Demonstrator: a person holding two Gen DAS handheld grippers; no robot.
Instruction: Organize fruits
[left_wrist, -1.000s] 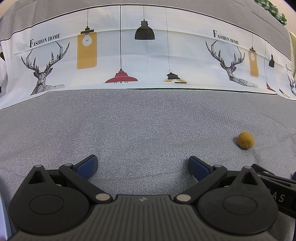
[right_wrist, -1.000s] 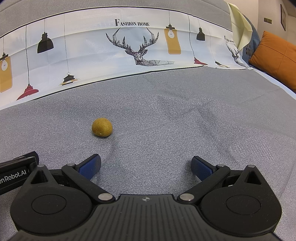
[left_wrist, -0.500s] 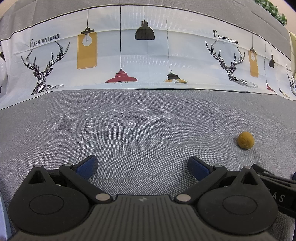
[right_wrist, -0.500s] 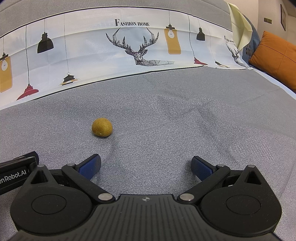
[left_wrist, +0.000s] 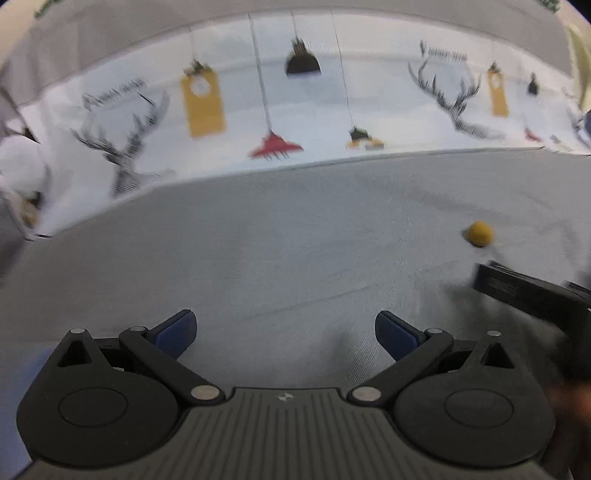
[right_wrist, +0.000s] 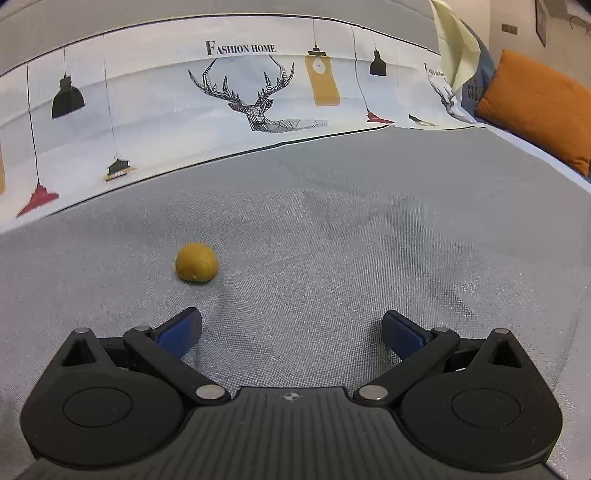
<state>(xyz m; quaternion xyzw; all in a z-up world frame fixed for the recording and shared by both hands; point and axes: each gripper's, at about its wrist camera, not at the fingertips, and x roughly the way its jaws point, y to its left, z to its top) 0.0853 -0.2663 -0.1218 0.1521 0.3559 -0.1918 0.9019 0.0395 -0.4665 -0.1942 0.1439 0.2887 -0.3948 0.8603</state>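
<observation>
A small round yellow-brown fruit (right_wrist: 196, 267) lies on the grey fabric surface (right_wrist: 332, 240), ahead and left of my right gripper (right_wrist: 291, 332), which is open and empty. The fruit also shows in the blurred left wrist view (left_wrist: 479, 233), far to the right of my left gripper (left_wrist: 284, 334), which is open and empty. The black body of the right gripper (left_wrist: 532, 295) shows at the right edge of the left wrist view.
A white printed cloth with deer and lamps (right_wrist: 240, 103) runs along the back of the surface. An orange cushion (right_wrist: 535, 107) lies at the far right. A pale yellow sheet (right_wrist: 454, 40) hangs behind it.
The left wrist view has blurred and swung: the left gripper has risen and turned, so the fruit sits farther away. The right gripper has moved a little closer to the fruit.
</observation>
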